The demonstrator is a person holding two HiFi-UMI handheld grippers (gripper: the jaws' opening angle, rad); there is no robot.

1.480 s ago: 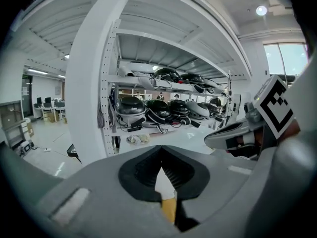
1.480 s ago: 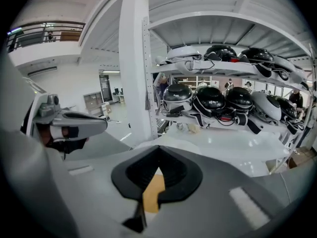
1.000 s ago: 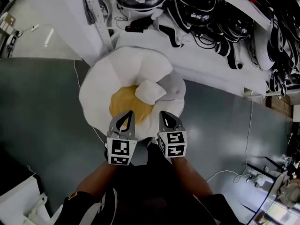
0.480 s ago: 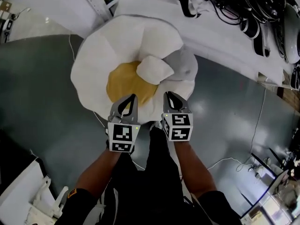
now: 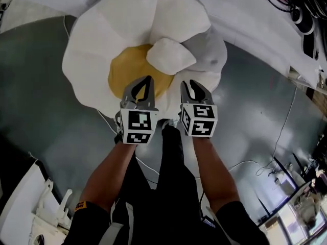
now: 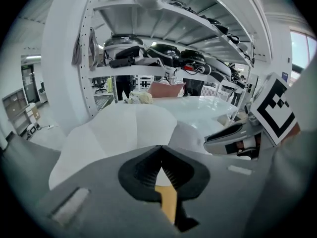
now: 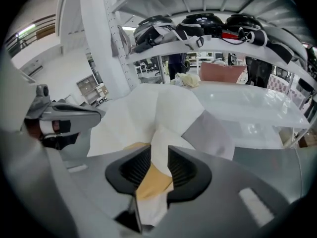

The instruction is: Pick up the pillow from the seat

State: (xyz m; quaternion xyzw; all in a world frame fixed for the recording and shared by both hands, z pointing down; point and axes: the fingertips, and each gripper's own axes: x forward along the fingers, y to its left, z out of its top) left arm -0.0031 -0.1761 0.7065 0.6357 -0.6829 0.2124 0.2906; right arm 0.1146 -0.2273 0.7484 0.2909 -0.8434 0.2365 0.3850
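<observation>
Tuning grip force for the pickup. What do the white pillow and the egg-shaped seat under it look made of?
Pillow: white matte cloth, probably over soft filling, since its corners look rounded and puffy. Seat: matte fabric in white, yellow and grey panels with visible seams, slumped like a beanbag. The filling isn't visible.

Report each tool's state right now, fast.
Left tool: closed, empty.
Right tool: open, jaws have just been opening, gripping nothing; the white pillow shows through the gap.
</observation>
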